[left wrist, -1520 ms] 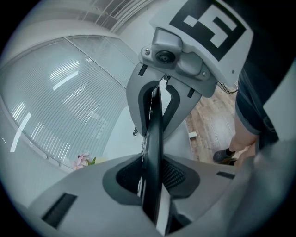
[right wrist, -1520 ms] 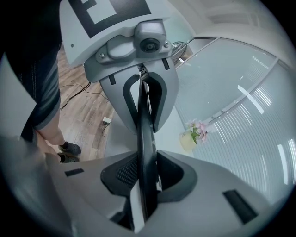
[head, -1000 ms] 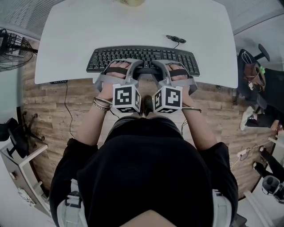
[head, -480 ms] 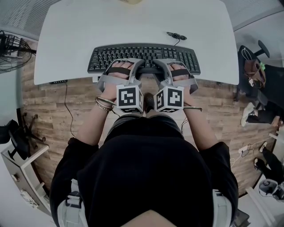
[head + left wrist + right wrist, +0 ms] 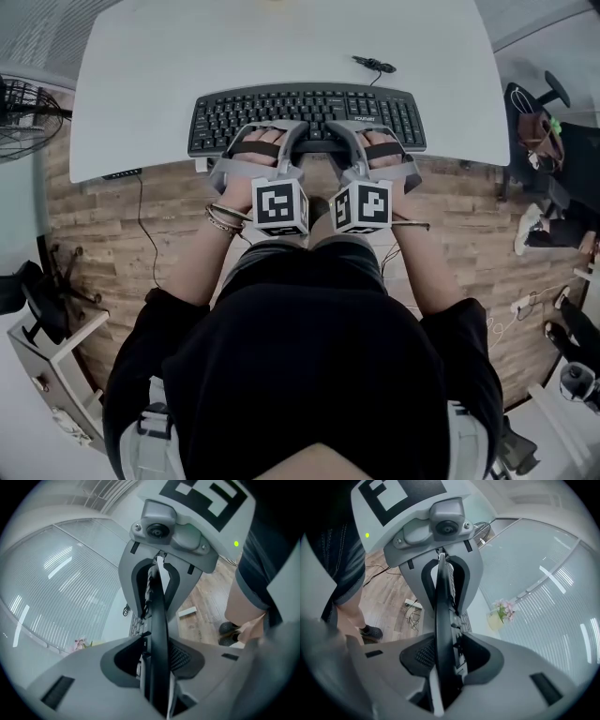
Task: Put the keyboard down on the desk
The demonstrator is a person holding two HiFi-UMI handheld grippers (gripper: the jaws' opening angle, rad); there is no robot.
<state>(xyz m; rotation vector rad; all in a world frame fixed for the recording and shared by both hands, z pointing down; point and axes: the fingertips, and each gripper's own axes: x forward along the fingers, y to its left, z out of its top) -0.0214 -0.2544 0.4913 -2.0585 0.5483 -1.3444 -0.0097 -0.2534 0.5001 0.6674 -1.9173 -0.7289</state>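
Observation:
A black keyboard (image 5: 309,111) lies on the white desk (image 5: 169,66), close to the near edge. My left gripper (image 5: 266,133) and right gripper (image 5: 367,131) reach side by side over the keyboard's front edge, angled inward. In the left gripper view the keyboard's thin edge (image 5: 159,620) runs between my own jaws (image 5: 157,657), and the right gripper (image 5: 154,573) shows further along it. The right gripper view mirrors this, with the keyboard edge (image 5: 442,616) between the jaws (image 5: 445,657). Both pairs of jaws are opening, and the pads look loose on the edge.
A black cable (image 5: 373,64) lies on the desk behind the keyboard. A flower vase (image 5: 501,613) stands at the desk's back. A wire fan (image 5: 19,103) stands at the left and bags (image 5: 539,150) at the right, on the wooden floor (image 5: 141,244).
The keyboard and both grippers have shifted slightly away from me, further over the desk. The grippers stay at its front edge.

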